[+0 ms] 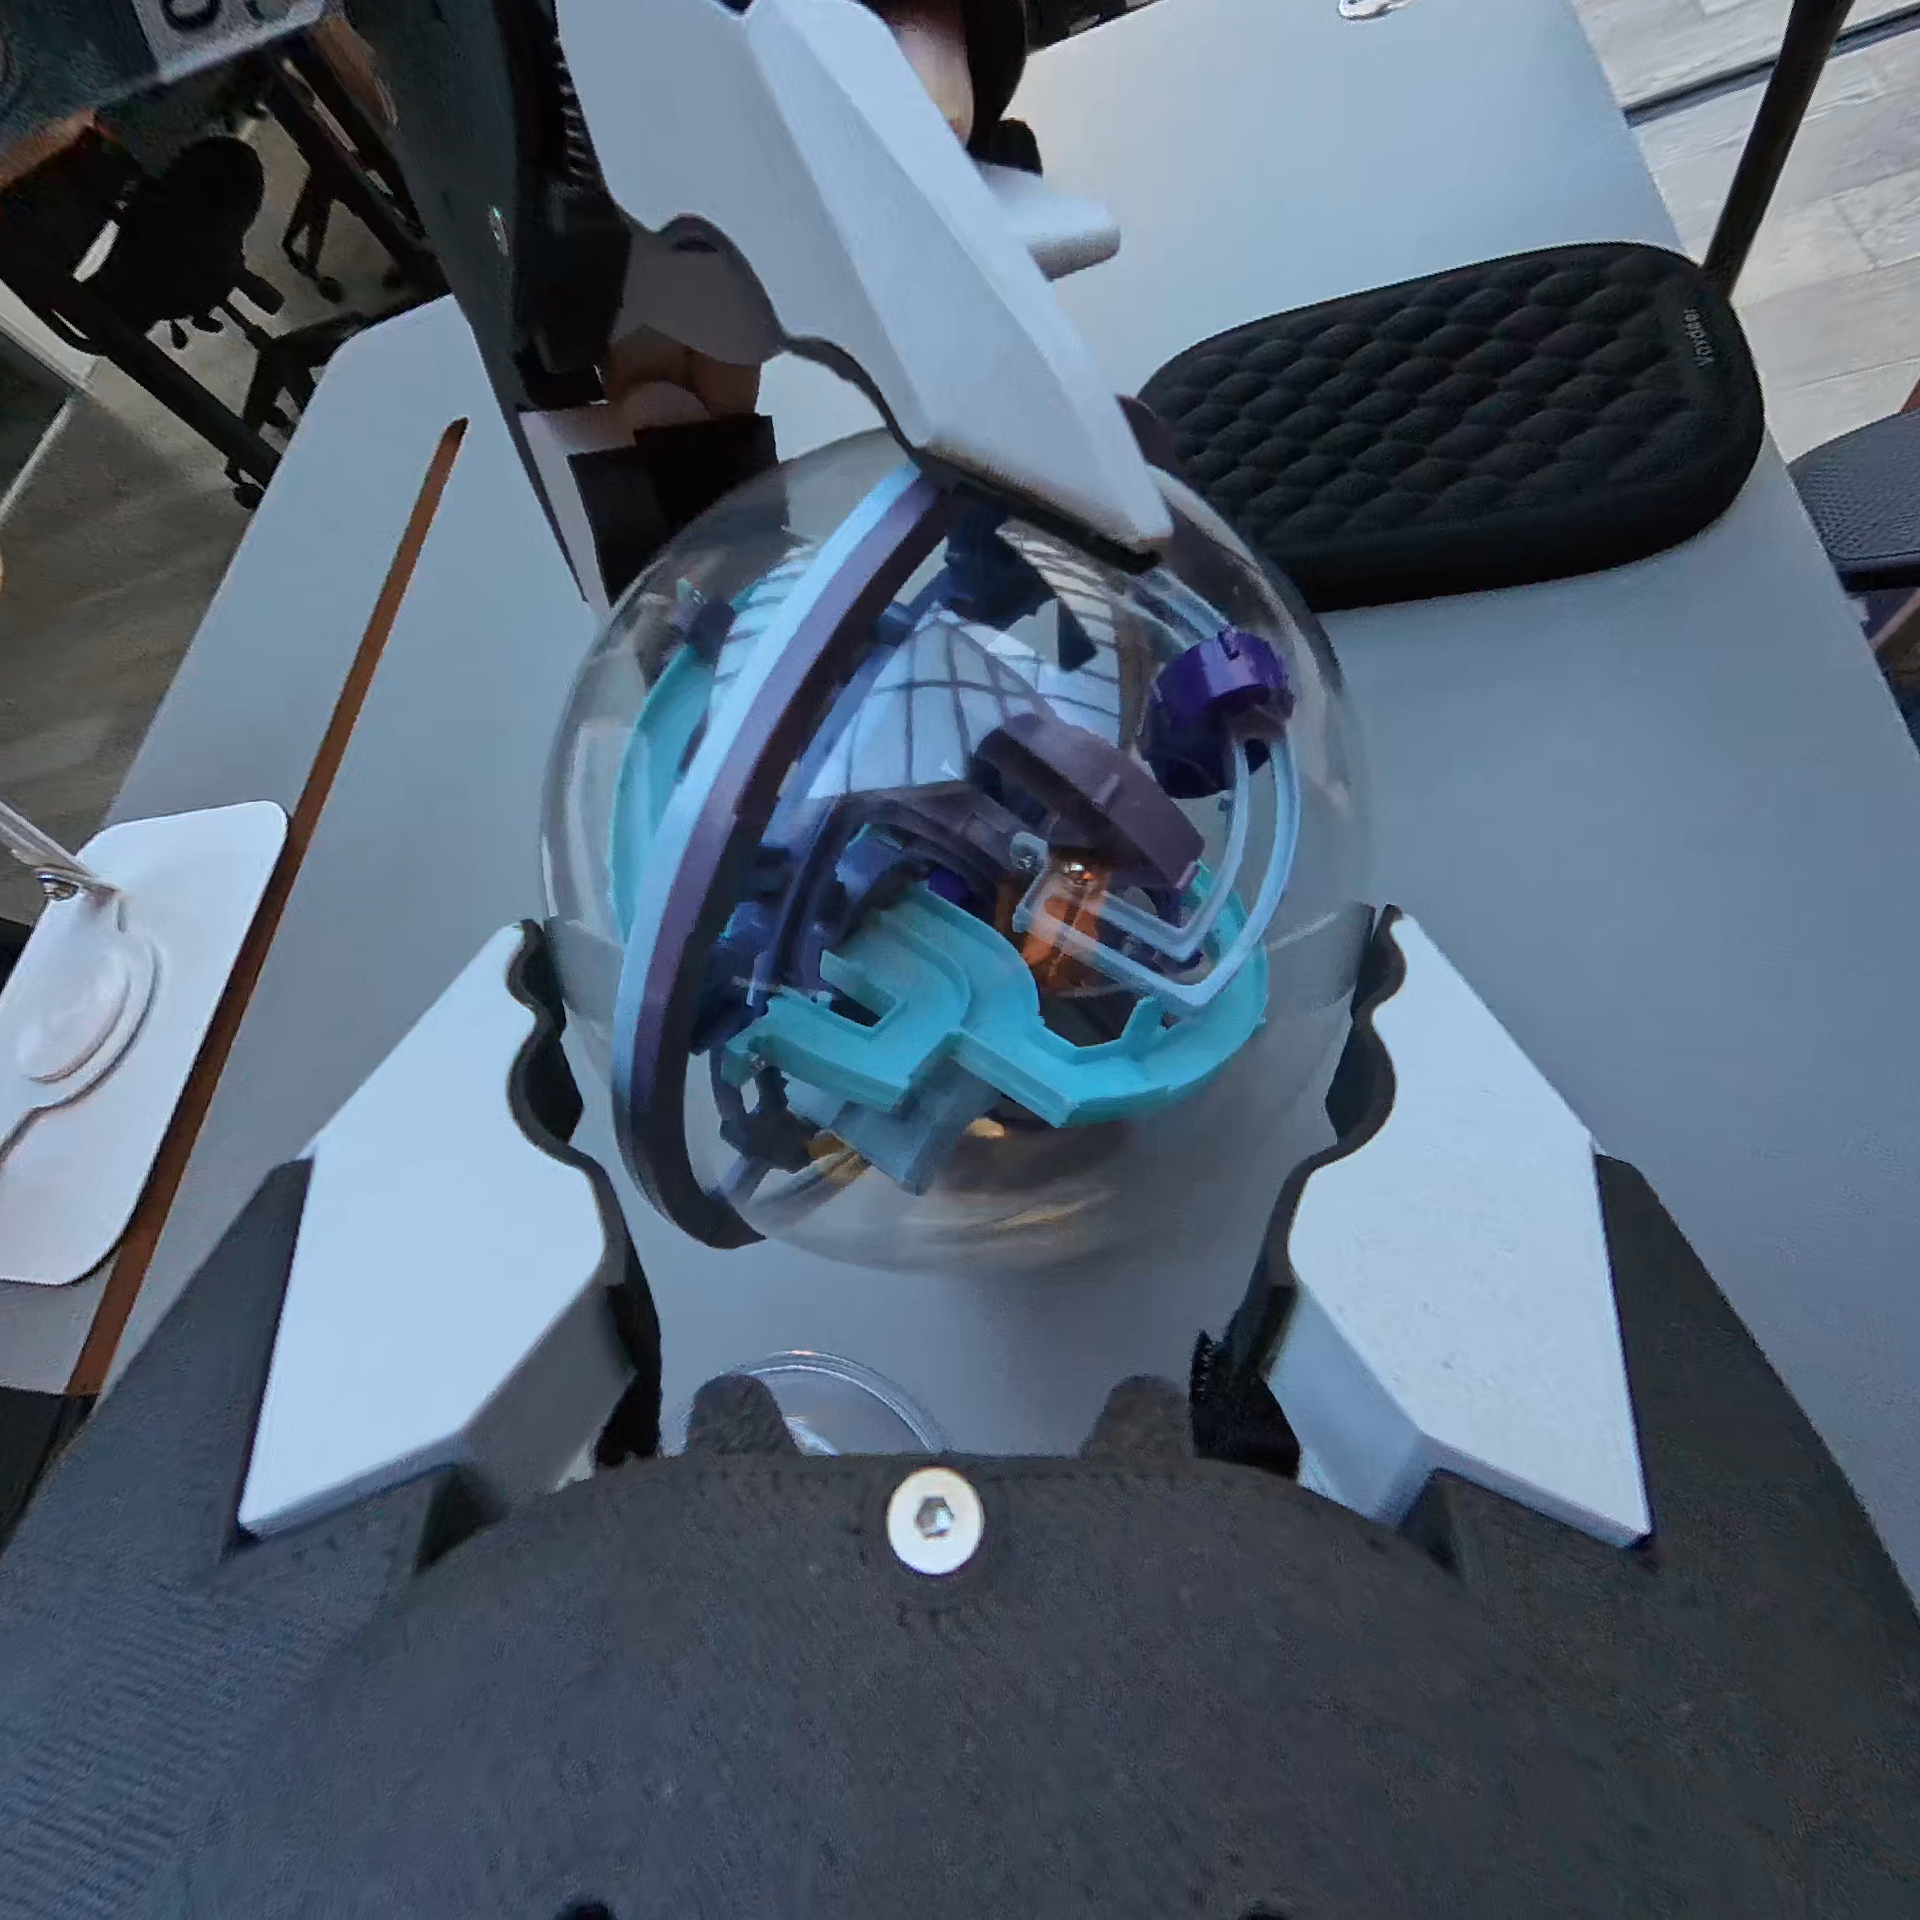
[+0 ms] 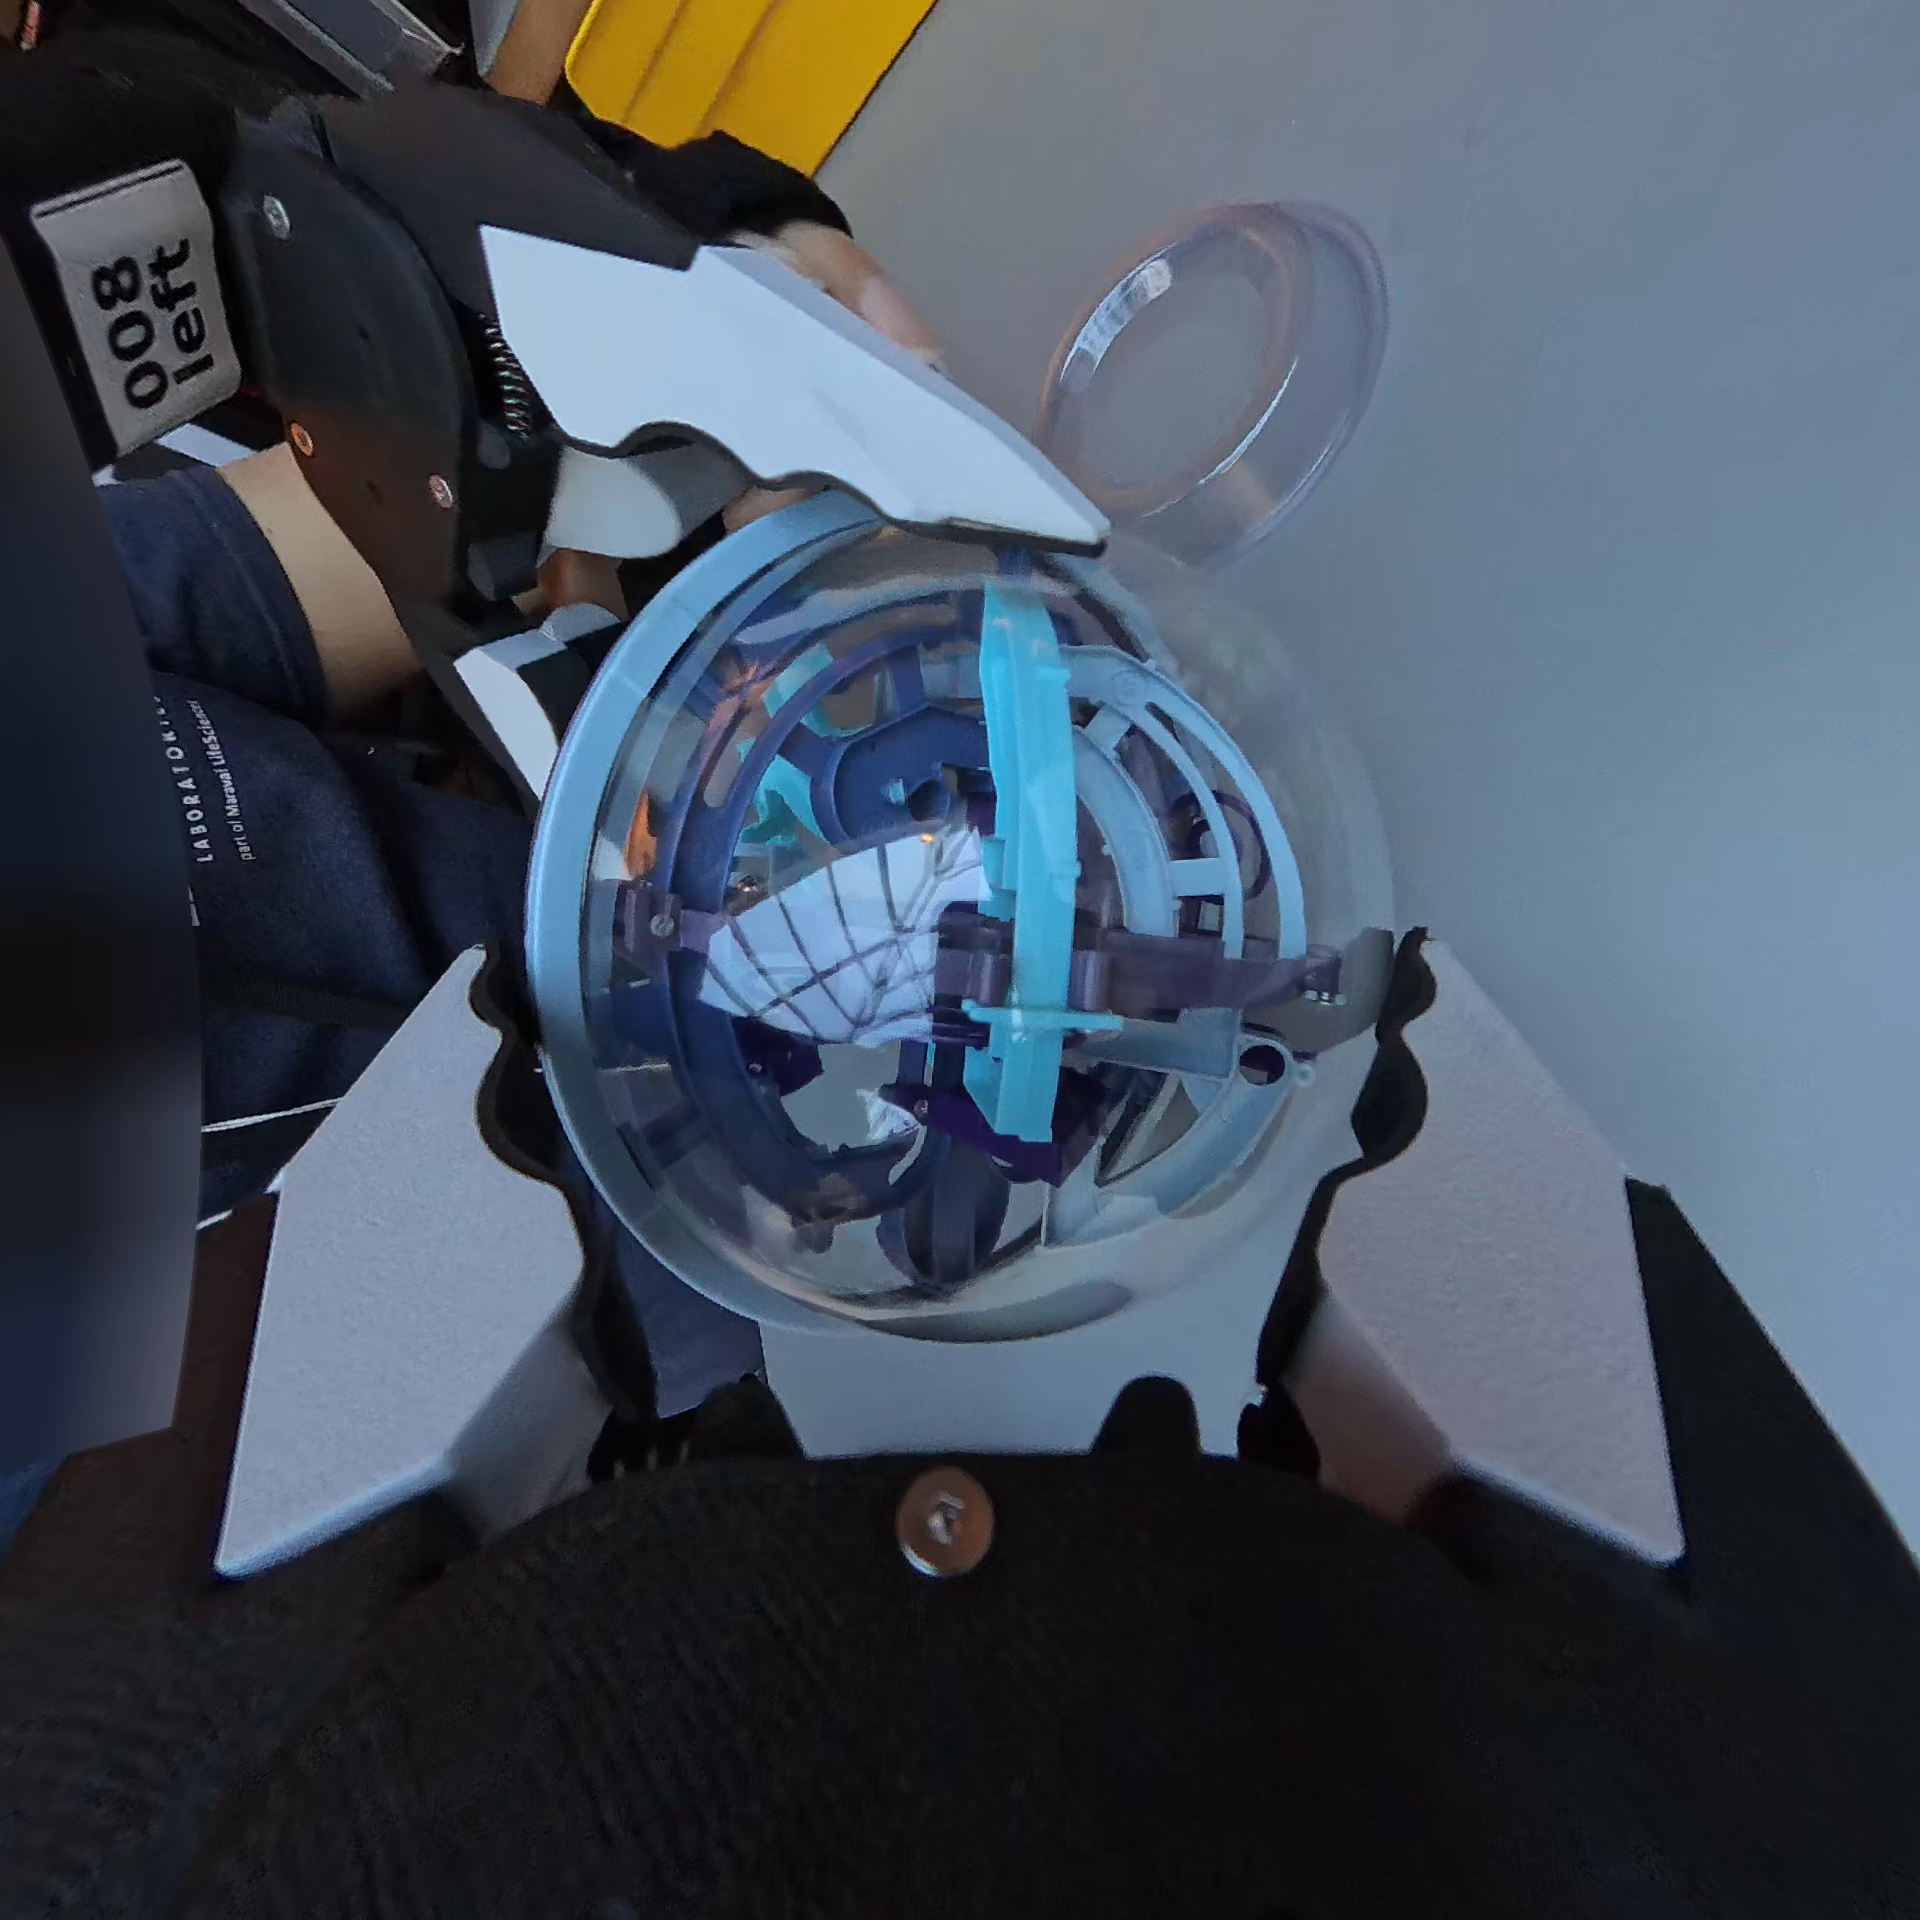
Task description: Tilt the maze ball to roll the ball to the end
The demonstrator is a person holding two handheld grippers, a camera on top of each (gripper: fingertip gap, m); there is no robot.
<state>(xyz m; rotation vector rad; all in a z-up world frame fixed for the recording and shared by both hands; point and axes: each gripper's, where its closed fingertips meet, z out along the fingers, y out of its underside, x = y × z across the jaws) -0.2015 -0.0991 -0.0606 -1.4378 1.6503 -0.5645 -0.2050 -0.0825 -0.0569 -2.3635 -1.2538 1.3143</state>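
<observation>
In the left wrist view, the left tongs (image 1: 951, 987) stand spread wide around the clear plastic maze ball with turquoise, pale-blue and purple tracks inside (image 1: 935, 883), one white finger with a black wavy inner edge pressed to each side of the sphere. The ball is held above the pale grey tabletop (image 1: 1558, 935), with a blurred shadow beneath it. Below it, close to the tongs' black body, part of a clear round plastic stand (image 1: 821, 1403) shows. From above, a white finger of the right tongs (image 1: 1029, 520) presses on the top of the ball.

In the right wrist view, the right tongs (image 2: 951, 997) are likewise spread wide and clamp the ball (image 2: 935, 935) at both sides, and the left tongs' finger (image 2: 831, 416) touches its upper edge. The clear stand (image 2: 1216, 384) lies just beyond the ball on the tabletop (image 2: 1610, 623).

Farther off, a black quilted cushion (image 1: 1455, 416) rests on the tabletop, and a white flat base (image 1: 104, 1039) sits at the left edge.
</observation>
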